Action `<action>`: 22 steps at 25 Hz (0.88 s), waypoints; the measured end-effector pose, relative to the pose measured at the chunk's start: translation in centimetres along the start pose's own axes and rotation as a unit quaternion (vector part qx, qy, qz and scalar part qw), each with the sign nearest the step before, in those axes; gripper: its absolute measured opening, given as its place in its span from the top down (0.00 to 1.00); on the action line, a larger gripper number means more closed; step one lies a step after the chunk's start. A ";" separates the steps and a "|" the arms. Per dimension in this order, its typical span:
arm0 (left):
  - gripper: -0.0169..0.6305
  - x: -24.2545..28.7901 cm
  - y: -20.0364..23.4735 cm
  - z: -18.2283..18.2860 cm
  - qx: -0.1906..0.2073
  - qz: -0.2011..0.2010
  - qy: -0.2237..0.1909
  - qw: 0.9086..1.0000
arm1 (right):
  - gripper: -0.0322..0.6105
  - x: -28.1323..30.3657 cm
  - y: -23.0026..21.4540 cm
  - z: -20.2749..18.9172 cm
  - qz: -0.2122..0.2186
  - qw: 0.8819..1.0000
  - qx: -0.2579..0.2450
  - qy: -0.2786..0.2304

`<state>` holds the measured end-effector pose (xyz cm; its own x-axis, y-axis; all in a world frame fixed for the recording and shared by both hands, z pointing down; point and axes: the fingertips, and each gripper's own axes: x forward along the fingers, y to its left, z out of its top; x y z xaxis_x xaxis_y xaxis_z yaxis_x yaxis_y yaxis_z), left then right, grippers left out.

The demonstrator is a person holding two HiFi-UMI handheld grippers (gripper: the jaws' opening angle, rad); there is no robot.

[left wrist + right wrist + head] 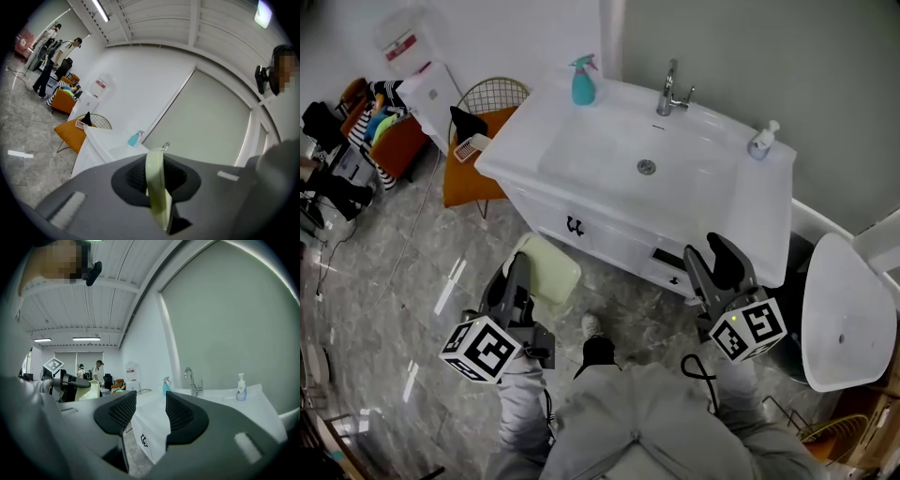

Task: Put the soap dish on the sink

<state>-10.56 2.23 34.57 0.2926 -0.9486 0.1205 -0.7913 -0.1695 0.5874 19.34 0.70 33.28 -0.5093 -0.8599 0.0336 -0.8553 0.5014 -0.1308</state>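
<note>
1. The left gripper is clenched on the pale green soap dish, its pads grasping the dish's thin rim edge-on.
2. The dish hangs above the floor, before the front edge of the white sink, nearer its left corner, and is not on it.
3. The right gripper is released, with its jaws apart and nothing between them, by the sink's front right corner.
4. A teal spray bottle stands at the sink's back left corner and a soap dispenser at the back right, with the faucet between them.

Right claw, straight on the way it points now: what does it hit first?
Probably the white sink cabinet front, near its black handle: that panel fills the gap of the open right claw. Depth unclear.
</note>
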 end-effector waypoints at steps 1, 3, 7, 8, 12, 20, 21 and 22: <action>0.84 0.8 0.4 0.5 0.002 -0.004 0.002 1.000 | 0.67 0.9 -0.1 0.0 -0.004 1.000 0.000 0.000; 0.84 2.4 1.4 1.6 0.005 -0.009 0.007 1.000 | 0.67 2.8 -0.1 0.1 -0.010 1.000 0.000 0.000; 0.84 5.4 4.2 4.0 0.003 -0.022 0.008 1.000 | 0.67 7.0 0.6 0.7 -0.018 1.000 -0.003 0.000; 0.84 6.2 4.9 4.6 0.003 -0.024 0.010 1.000 | 0.67 8.1 0.8 0.9 -0.020 1.000 -0.003 0.000; 0.84 8.8 7.2 6.8 0.003 -0.034 0.013 0.999 | 0.67 11.7 1.3 1.5 -0.028 1.000 -0.006 -0.003; 0.84 13.1 10.7 9.5 0.010 -0.035 0.023 0.999 | 0.67 17.2 1.6 1.6 -0.033 0.999 -0.001 0.000; 0.84 13.7 11.0 9.7 0.010 -0.033 0.025 0.999 | 0.67 17.8 1.5 1.6 -0.032 0.999 -0.001 0.000; 0.84 14.3 11.4 9.8 0.010 -0.032 0.026 0.999 | 0.67 18.5 1.4 1.7 -0.032 0.999 -0.001 0.001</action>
<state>-20.65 -15.93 35.11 0.3710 -0.9202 0.1250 -0.7799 -0.2357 0.5798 8.89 -14.64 32.03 -0.4541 -0.8898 0.0442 -0.8862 0.4460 -0.1257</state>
